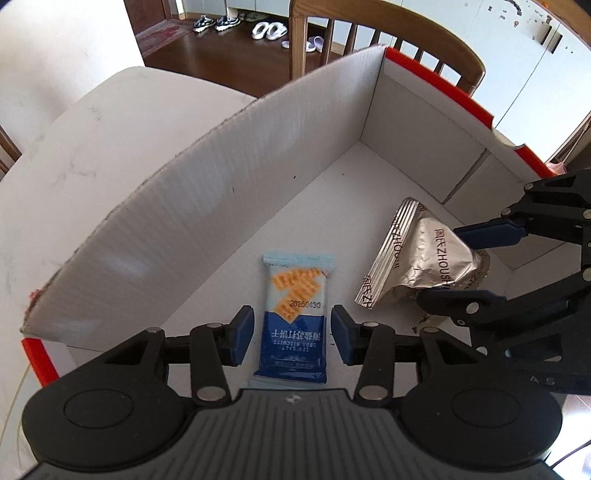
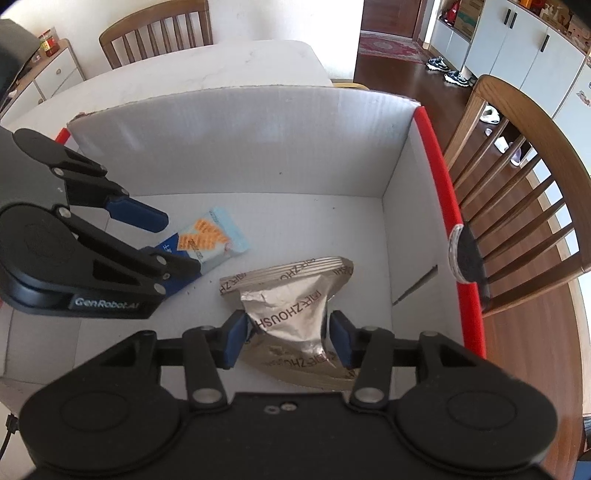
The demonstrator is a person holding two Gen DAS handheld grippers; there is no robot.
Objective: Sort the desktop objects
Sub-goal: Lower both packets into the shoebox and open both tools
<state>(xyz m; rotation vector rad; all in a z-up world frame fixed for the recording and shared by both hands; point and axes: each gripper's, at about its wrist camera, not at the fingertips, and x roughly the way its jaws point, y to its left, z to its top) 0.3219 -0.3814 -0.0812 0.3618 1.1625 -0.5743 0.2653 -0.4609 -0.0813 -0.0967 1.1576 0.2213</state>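
Observation:
A white cardboard box [image 1: 221, 184] with red outer sides holds both packets on its floor. A blue and white soda biscuit packet [image 1: 295, 295] lies flat between the pads of my left gripper [image 1: 292, 334], with a thin gap on each side, so that gripper is open. My right gripper [image 2: 288, 339] is shut on the pinched waist of a crumpled silver foil packet [image 2: 284, 295], which rests on the box floor. In the right wrist view the left gripper [image 2: 177, 245] straddles the biscuit packet [image 2: 218, 236]. In the left wrist view the right gripper [image 1: 439, 267] clasps the foil packet [image 1: 424, 243].
The box [image 2: 240, 147] stands on a white table [image 1: 74, 147] and its tall walls hem in both grippers. Wooden chairs [image 2: 517, 184] stand close behind and beside the box. A dark round object [image 2: 467, 254] sits on the red rim. Shoes [image 1: 218, 23] lie on the wood floor.

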